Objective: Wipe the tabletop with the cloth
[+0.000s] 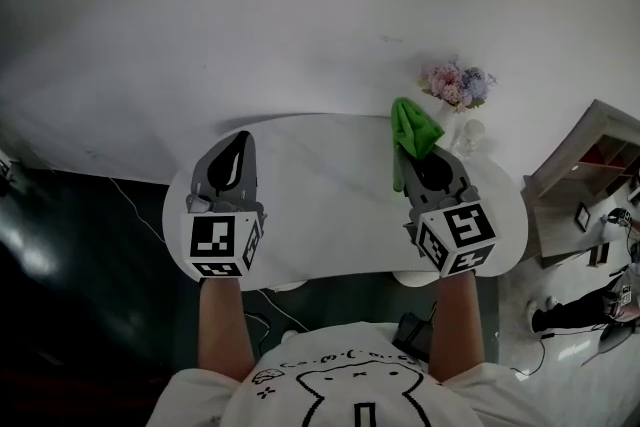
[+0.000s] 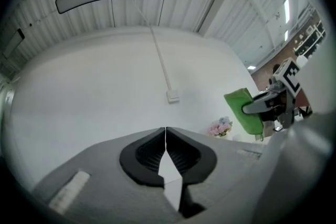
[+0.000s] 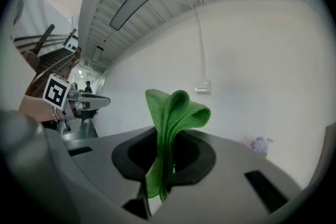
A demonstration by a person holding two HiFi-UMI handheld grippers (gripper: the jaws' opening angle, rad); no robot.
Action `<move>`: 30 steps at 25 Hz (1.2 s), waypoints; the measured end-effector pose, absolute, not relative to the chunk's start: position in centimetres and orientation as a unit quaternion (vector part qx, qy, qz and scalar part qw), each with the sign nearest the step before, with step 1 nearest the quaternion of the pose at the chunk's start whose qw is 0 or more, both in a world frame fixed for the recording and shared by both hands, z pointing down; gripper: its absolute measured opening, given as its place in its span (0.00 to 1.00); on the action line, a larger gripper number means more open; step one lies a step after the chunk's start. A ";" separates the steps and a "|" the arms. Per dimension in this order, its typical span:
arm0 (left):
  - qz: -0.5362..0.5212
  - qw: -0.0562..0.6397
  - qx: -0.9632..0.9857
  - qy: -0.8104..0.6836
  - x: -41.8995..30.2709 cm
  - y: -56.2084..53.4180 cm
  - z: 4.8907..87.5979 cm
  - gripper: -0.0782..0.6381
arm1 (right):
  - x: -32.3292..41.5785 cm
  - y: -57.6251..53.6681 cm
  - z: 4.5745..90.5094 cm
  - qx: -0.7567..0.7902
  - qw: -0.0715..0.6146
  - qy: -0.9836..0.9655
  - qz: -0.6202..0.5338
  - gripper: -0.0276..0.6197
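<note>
Your left gripper (image 1: 236, 150) hangs over the white worktop (image 1: 320, 190), jaws pressed together on nothing; your right gripper (image 1: 430, 165) pinches the green cloth (image 1: 412, 127), its folds sticking up near the flowers (image 1: 457, 85)

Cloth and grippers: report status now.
Right gripper shut on green cloth, cloth held up off the white tabletop. Left gripper shut, empty. Flower bouquet at the tabletop's far right edge.

Fuzzy green cloth (image 3: 169, 128); smooth glossy white tabletop (image 1: 330, 185).
</note>
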State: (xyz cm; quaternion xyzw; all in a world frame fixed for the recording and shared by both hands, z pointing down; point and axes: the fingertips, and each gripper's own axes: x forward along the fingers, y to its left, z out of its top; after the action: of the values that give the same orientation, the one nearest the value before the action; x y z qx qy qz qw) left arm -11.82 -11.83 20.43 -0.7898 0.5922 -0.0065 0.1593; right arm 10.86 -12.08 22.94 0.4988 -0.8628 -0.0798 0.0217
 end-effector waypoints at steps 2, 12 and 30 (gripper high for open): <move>-0.005 0.167 -0.791 0.588 -11.3 -11.9 20.1 0.13 | 12.4 -12.0 22.6 0.516 0.030 -0.851 -0.092 0.11; 0.002 0.198 -0.787 0.585 -10.4 -12.1 18.3 0.13 | 18.0 -11.0 19.3 0.577 0.026 -0.803 -0.149 0.11; 0.031 0.211 -0.796 0.567 -11.4 -12.5 16.9 0.13 | 18.8 -11.5 18.1 0.597 0.037 -0.782 -0.173 0.11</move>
State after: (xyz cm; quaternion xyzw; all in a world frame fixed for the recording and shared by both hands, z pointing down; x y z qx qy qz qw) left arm -11.44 -12.53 16.87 -0.7959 0.5666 0.0307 0.2110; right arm 18.79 -11.53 18.10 0.5974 -0.7821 -0.1733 0.0370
